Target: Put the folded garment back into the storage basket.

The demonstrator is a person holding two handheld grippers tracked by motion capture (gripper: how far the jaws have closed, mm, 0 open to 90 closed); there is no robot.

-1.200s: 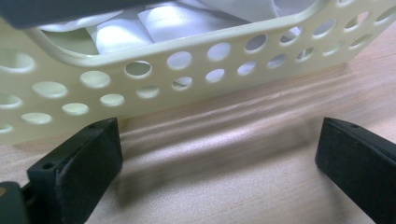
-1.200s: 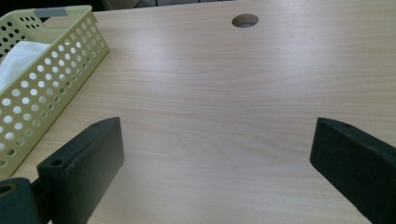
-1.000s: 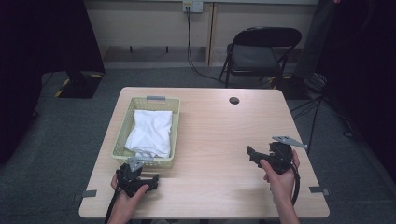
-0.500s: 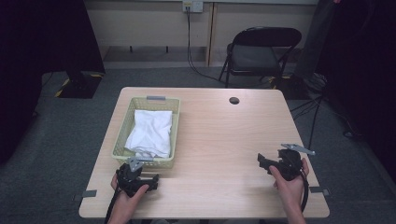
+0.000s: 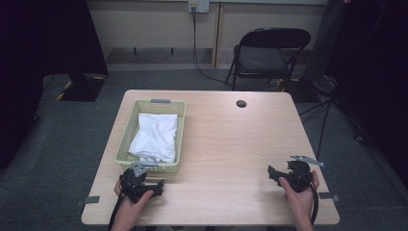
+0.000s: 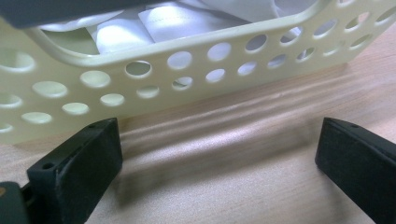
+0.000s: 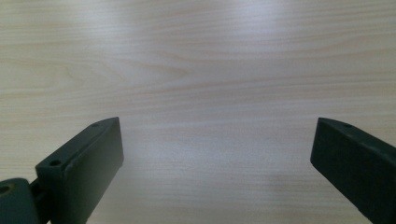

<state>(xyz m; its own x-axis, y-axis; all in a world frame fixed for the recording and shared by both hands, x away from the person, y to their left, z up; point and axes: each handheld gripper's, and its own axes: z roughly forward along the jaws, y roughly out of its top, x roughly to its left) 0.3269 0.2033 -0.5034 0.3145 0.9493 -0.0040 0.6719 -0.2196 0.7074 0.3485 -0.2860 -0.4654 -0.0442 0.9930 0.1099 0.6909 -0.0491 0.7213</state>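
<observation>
A pale yellow perforated basket sits on the left half of the wooden table, with a folded white cloth inside it. My left gripper rests on the table just in front of the basket's near wall, open, nothing between its jaws. The white cloth shows over the rim in the left gripper view. My right gripper lies near the table's front right corner, open over bare wood.
A round cable hole is in the table's far edge area. A black folding chair stands behind the table. Dark curtains flank both sides. A cable trails from the right gripper off the front edge.
The right gripper has moved down and toward the table's front right, settling lower near the edge. The left gripper has stayed in place before the basket.
</observation>
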